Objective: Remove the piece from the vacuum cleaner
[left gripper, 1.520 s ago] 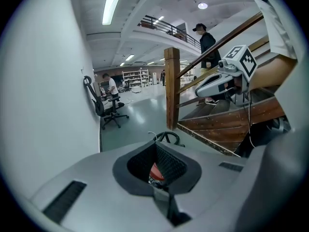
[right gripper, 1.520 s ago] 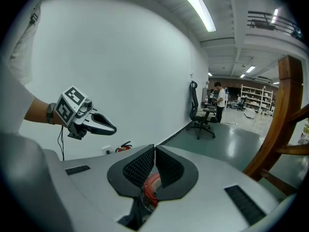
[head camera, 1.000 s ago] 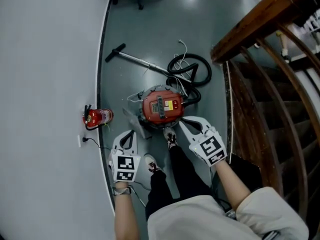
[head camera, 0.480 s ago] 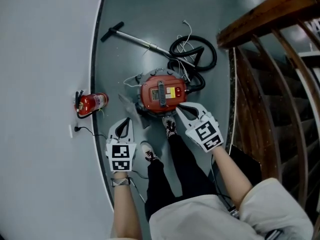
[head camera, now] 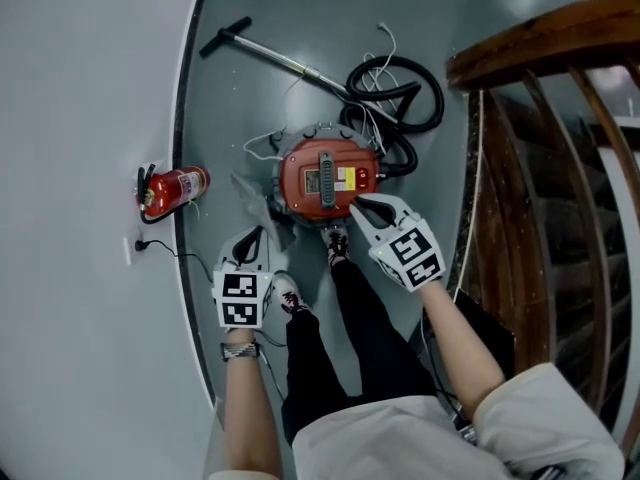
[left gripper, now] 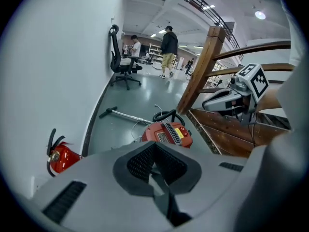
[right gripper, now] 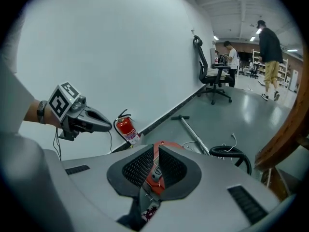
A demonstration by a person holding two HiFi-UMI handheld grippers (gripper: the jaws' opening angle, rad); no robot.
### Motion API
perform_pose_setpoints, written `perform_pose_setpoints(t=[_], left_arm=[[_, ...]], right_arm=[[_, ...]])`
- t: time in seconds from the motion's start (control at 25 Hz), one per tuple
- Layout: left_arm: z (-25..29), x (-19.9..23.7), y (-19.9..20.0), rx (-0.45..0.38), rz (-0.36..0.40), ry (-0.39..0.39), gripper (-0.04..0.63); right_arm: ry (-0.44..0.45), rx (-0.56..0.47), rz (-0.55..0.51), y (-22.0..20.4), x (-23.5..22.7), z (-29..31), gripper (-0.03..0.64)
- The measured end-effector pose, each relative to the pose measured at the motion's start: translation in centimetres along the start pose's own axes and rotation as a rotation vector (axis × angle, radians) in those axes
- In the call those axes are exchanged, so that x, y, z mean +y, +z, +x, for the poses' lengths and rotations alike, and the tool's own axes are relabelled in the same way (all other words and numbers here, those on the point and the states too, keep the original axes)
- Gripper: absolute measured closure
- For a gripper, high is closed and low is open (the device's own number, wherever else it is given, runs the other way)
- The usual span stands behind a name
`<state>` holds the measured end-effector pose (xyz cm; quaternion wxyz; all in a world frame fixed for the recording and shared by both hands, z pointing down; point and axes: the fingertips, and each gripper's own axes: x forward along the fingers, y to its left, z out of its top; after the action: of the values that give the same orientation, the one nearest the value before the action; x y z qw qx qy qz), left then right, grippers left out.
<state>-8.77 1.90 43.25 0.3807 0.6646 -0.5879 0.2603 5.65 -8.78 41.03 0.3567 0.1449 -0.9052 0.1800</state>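
Left gripper (head camera: 254, 238): jaws are pressing together, clenching nothing, hovering above the floor (head camera: 225, 118).
Right gripper (head camera: 356, 206): jaws are sitting almost together, grasping nothing, with the tip hanging over the vacuum cleaner's near edge.
Vacuum cleaner (head camera: 325, 176): one, red, lying between the fire extinguisher (head camera: 172, 189) and the stair railing (head camera: 540, 38).
Others: one black hose (head camera: 400, 88) and one wand (head camera: 270, 53) are lying behind it.

A red cylindrical fire extinguisher (head camera: 172, 190) stands upright on the grey-green floor (head camera: 300, 28), at the foot of the curved white wall (head camera: 80, 118). Just beside it, a thin black cord (head camera: 168, 251) leads from a small white wall socket (head camera: 128, 251). A dark wooden stair railing (head camera: 545, 43) fills the right side. Farther off are a black office chair (left gripper: 116, 52) and a standing person in a dark top (left gripper: 169, 45). Another person (left gripper: 135, 46) seems to be seated at a desk.
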Motion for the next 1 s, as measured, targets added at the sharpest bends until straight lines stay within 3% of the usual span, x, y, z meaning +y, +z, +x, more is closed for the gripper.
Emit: perform_pose_setpoints(t=[0.12, 0.24, 0.4, 0.48, 0.6, 1.0], left_arm=[[1.6, -0.2, -1.3, 0.04, -0.007, -0.05, 0.597], [2.8, 0.0, -1.9, 0.051, -0.041, -0.046, 0.597], [4.8, 0.6, -2.7, 0.052, -0.073, -0.041, 0.595], [6.0, 1.2, -3.3, 0.062, -0.079, -0.031, 0.594], [7.5, 2.1, -4.5, 0.093, -0.096, -0.012, 0.532], [11.7, 4.6, -7.5, 0.155, -0.16, 0.051, 0.488]], right_arm=[[0.002, 0.014, 0.014, -0.7, -0.6, 1.6, 0.579], [0.02, 0.04, 0.02, -1.8, -0.8, 3.1, 0.524], [0.023, 0.061, 0.054, -3.1, -1.6, 4.7, 0.517], [0.028, 0.075, 0.063, -3.7, -1.9, 5.6, 0.516], [0.031, 0.079, 0.087, -4.3, -2.3, 6.8, 0.51], [0.057, 0.116, 0.185, -6.8, -2.6, 10.3, 0.476]])
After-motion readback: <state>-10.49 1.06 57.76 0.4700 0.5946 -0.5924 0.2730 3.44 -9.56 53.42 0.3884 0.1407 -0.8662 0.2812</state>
